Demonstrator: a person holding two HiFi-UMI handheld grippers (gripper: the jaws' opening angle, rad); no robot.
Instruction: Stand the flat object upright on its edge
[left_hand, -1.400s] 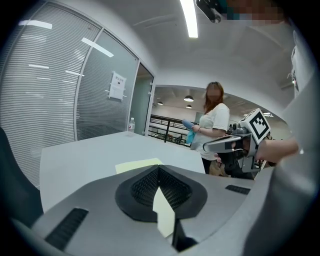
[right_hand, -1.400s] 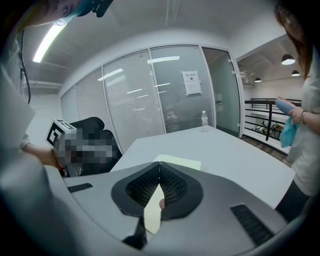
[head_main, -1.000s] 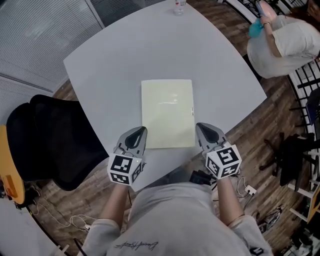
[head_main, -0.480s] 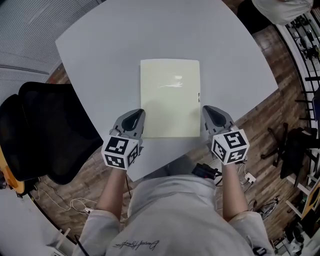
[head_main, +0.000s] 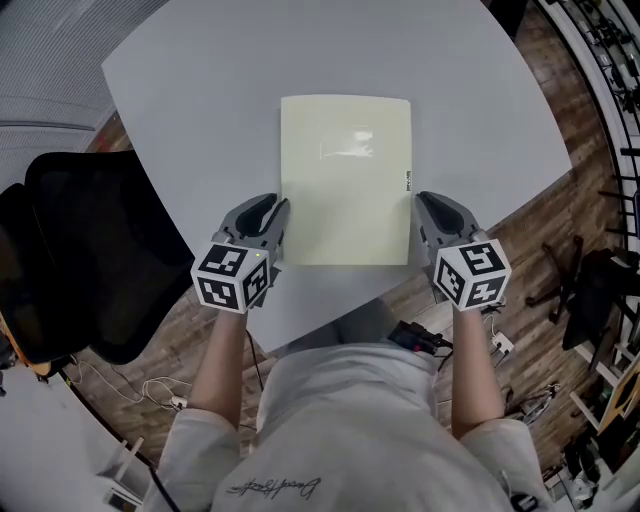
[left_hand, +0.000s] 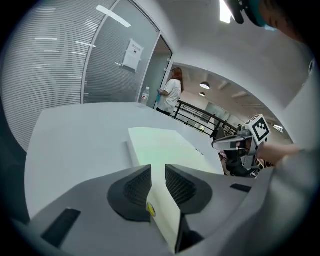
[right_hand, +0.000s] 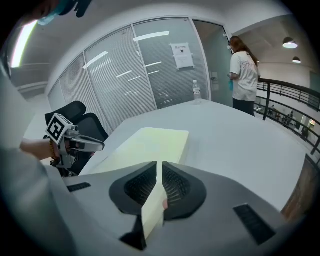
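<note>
A pale yellow flat pad (head_main: 345, 180) lies flat on the grey table (head_main: 200, 100). My left gripper (head_main: 270, 205) sits at the pad's left edge near its near corner. Its jaws are opening, with a clear gap between them in the left gripper view (left_hand: 158, 172), and the pad's corner (left_hand: 160, 145) shows in that gap. My right gripper (head_main: 428, 203) is at the pad's right edge. Its jaws are also opening, parted by only a thin slit (right_hand: 160, 172) in which the pad (right_hand: 150, 145) shows. Neither pair of pads visibly presses on the pad.
A black office chair (head_main: 90, 260) stands close to the table's left side. A water bottle (right_hand: 196, 91) stands at the table's far end, and a person (right_hand: 243, 75) is beyond it by a railing. The table's near edge lies just behind the grippers.
Both grippers have moved forward from the pad's near corners to its side edges. The pad still lies flat.
</note>
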